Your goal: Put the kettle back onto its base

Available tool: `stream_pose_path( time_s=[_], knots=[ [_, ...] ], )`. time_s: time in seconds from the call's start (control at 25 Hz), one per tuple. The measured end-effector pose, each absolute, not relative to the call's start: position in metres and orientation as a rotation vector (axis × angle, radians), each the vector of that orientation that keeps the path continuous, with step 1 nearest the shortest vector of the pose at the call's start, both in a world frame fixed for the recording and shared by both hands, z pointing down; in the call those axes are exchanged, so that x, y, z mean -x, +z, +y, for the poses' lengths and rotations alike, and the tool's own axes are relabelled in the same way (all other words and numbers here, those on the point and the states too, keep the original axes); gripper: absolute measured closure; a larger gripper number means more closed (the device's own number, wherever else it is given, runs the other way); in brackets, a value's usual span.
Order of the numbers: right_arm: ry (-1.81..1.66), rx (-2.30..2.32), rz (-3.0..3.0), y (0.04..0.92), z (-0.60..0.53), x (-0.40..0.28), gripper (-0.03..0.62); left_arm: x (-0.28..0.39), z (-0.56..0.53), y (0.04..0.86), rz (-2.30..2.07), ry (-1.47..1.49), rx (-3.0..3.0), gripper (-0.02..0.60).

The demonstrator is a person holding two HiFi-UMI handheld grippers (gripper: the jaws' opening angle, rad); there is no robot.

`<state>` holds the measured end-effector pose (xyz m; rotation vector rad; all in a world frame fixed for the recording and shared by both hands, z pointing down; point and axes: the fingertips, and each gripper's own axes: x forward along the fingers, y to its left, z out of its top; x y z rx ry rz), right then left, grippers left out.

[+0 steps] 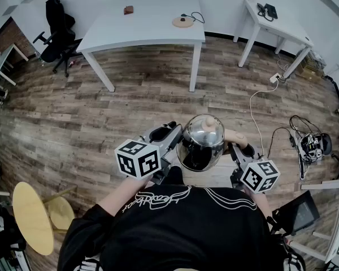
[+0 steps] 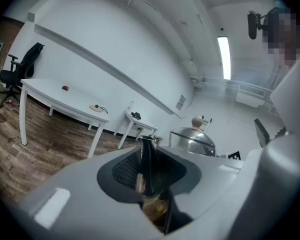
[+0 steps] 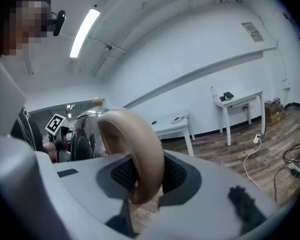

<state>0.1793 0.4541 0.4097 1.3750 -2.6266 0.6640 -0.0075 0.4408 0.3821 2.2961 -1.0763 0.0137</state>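
A shiny steel kettle (image 1: 202, 143) with a tan lid knob hangs in the air close in front of the person, carried between both grippers. My left gripper (image 1: 178, 137) is shut on the kettle's dark spout (image 2: 147, 159), and the kettle body (image 2: 192, 140) rises behind its jaws. My right gripper (image 1: 235, 145) is shut on the curved tan handle (image 3: 138, 154), with the steel body (image 3: 86, 134) to the left. The round tan base (image 1: 183, 21) with its black cord lies far off on the white table (image 1: 141, 30); the base (image 2: 95, 107) also shows small in the left gripper view.
Wooden floor lies between the person and the white table. A black office chair (image 1: 57, 27) stands at the left, a second white desk (image 1: 274, 24) at the right, cables and a power strip (image 1: 274, 79) on the floor, and yellow round stools (image 1: 31, 216) at the near left.
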Motion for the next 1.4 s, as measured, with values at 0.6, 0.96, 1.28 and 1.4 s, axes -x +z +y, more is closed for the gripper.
stream_pose_path(
  time_s=[0.6, 0.96, 1.28, 1.4],
  knots=[
    [0.558, -1.289, -2.62, 0.402, 0.181, -0.091, 0.493, 0.094, 0.166, 0.38, -1.047, -0.031, -2.326, 0.492],
    [0.591, -1.16, -2.618, 0.424, 0.098, -0.071, 0.493, 0.112, 0.093, 0.401, -1.075, -0.027, -2.297, 0.492],
    [0.571, -1.004, -2.668, 0.441, -0.043, -0.05, 0.493, 0.13, -0.033, 0.414, -1.147, -0.001, -2.262, 0.494],
    [0.589, -1.004, -2.672, 0.446, -0.098, -0.051, 0.494, 0.129, -0.09, 0.416, -1.147, 0.021, -2.261, 0.494]
  ],
)
